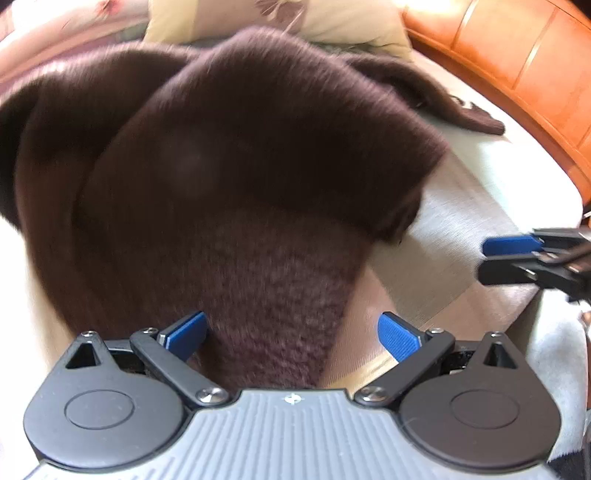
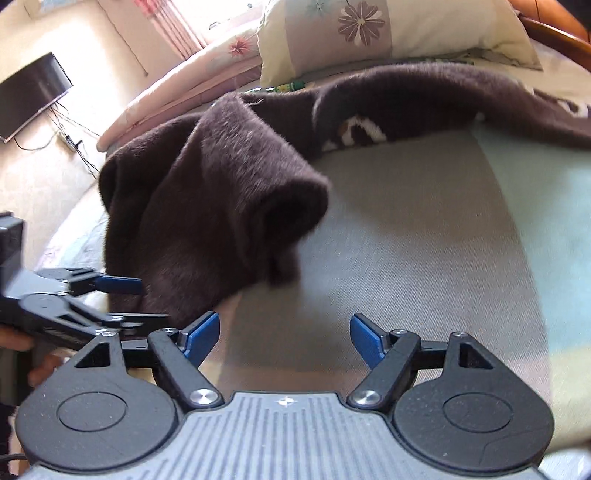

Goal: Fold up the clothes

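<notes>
A dark brown fuzzy sweater (image 1: 240, 155) lies on the bed, partly folded over itself, with a sleeve stretched to the far right. It also shows in the right wrist view (image 2: 221, 192), where a white pattern shows near its middle. My left gripper (image 1: 291, 332) is open, its blue pads either side of the sweater's near edge, not closed on it. My right gripper (image 2: 284, 336) is open and empty over the bare bed sheet (image 2: 406, 229), just right of the sweater. Each gripper shows in the other's view: the right gripper (image 1: 517, 254) and the left gripper (image 2: 122, 299).
A floral pillow (image 2: 369, 33) and a pink quilt (image 2: 184, 85) lie at the head of the bed. An orange wooden bed frame (image 1: 517, 66) curves along the right. A dark TV (image 2: 33, 96) hangs on the left wall.
</notes>
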Demonstrator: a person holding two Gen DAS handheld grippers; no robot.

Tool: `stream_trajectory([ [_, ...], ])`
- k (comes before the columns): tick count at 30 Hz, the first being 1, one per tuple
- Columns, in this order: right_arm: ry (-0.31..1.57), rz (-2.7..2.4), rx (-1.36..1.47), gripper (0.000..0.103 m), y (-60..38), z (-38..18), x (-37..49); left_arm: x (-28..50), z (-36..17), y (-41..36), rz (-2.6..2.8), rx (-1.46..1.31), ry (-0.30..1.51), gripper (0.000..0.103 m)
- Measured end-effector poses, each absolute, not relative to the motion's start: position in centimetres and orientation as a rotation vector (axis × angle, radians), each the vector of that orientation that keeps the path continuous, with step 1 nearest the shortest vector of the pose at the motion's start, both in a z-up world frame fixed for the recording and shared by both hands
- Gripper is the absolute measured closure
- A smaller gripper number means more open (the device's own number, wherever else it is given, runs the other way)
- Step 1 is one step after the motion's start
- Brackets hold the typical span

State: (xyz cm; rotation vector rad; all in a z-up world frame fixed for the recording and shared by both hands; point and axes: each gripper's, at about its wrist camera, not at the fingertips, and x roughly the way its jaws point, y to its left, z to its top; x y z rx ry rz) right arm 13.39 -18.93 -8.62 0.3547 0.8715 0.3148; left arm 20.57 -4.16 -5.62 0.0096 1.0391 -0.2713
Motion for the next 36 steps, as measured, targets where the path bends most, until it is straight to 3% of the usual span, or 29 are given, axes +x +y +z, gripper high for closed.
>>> stream_trajectory([
  [16, 0.855, 0.251, 0.406, 0.018, -19.6, -9.3, 10.1, 16.2, -4.8, -2.8, -0.187, -0.064, 1.060, 0.003],
  [23, 0.828, 0.219, 0.435, 0.012, -19.6, -9.5, 9.4, 20.2, -1.9, -4.0, -0.240, 0.025, 0.957, 0.003],
  [30, 0.859, 0.169, 0.403, 0.010, -18.6, -10.6, 10.2, 25.0, -3.4, -3.4, -0.217, 0.004, 0.919, 0.003],
  [36, 0.848, 0.160, 0.357, 0.000, -17.4, -11.0, 11.2, 23.3, -3.2, 0.1, -0.256, -0.067, 0.876, 0.003],
])
